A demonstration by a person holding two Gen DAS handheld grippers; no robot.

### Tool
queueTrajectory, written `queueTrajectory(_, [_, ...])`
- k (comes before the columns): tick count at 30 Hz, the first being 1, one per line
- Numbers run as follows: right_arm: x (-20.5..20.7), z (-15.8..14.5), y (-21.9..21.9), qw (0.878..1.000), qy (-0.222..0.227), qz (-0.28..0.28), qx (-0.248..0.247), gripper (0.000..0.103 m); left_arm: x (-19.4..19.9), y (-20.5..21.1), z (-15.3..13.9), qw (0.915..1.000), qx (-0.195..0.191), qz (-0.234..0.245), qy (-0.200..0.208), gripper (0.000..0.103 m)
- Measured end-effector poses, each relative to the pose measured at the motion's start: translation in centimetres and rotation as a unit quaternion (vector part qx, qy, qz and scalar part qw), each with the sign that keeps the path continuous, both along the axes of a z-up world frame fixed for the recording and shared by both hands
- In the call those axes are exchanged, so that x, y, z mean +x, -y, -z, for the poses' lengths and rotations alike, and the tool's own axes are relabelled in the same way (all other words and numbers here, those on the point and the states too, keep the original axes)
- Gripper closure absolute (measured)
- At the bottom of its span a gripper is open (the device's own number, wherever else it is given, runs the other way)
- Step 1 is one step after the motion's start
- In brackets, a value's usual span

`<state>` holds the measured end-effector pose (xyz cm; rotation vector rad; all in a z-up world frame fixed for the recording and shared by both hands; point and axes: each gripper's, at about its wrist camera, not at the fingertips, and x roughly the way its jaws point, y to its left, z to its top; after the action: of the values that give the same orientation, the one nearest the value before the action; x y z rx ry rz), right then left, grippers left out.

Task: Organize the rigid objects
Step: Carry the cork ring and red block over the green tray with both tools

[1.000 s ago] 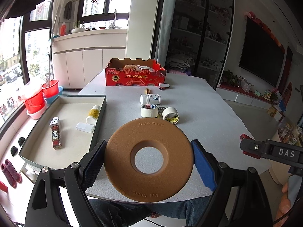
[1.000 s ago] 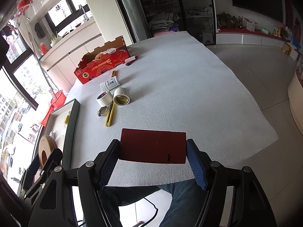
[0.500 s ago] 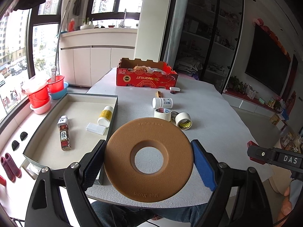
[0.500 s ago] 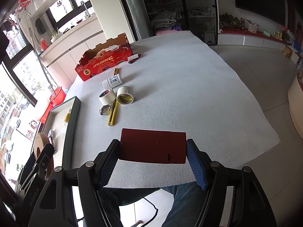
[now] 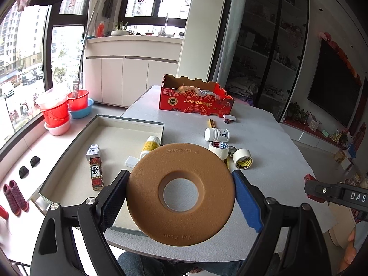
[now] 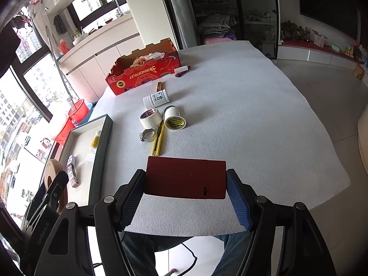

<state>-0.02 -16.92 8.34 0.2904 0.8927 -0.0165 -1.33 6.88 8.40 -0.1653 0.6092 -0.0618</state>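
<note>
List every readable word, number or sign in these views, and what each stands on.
"Mei Xuan": brown ring in the left gripper.
"RINOFRUIT": red carton.
"發": small box in the tray.
"DAS": right gripper.
"GenRobot.AI": left gripper's body.
Bottle and tape prints: too small.

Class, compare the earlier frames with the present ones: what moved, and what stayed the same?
The left claw carried the tan ring leftward, over the tray. The right claw stayed put, gripping the dark red box. Nothing was released, and the table items lie unchanged.
</note>
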Motion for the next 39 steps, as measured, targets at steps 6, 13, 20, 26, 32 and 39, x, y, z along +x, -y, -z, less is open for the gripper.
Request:
queueTrajectory(6, [1.1, -0.1, -2.4, 1.000, 0.002, -0.028, -0.001, 0.032, 0.6, -2.3, 0.3, 0.9996, 0.000, -0.029, -0.004, 0.014])
queueTrajectory(13, [2.6, 0.1, -5.8, 0.997, 0.001, -0.074, 0.000, 0.032, 0.8, -5.6, 0.3, 0.9975, 0.000, -0.070, -0.005, 0.014])
queueTrajectory(20, [4.6, 0.5, -10.2, 0.991, -0.003, -0.135, 0.003, 0.032, 0.4, -9.6, 0.4, 0.9918, 0.014, -0.127, -0.013, 0.014])
queueTrajectory(26, [6.5, 1.4, -15.7, 0.979, -0.011, -0.202, 0.007, 0.032, 0.9, -12.5, 1.1, 0.9850, 0.035, -0.166, -0.029, 0.014])
queueTrajectory(32, [8.2, 2.2, -19.8, 0.970, -0.018, -0.242, 0.009, 0.032, 3.0, -12.5, 2.0, 0.9841, 0.057, -0.162, -0.043, 0.014])
queueTrajectory(39, [11.3, 2.8, -20.8, 0.969, -0.024, -0.244, 0.017, 0.032, 5.8, -12.7, 3.9, 0.9816, 0.070, -0.164, -0.068, 0.014])
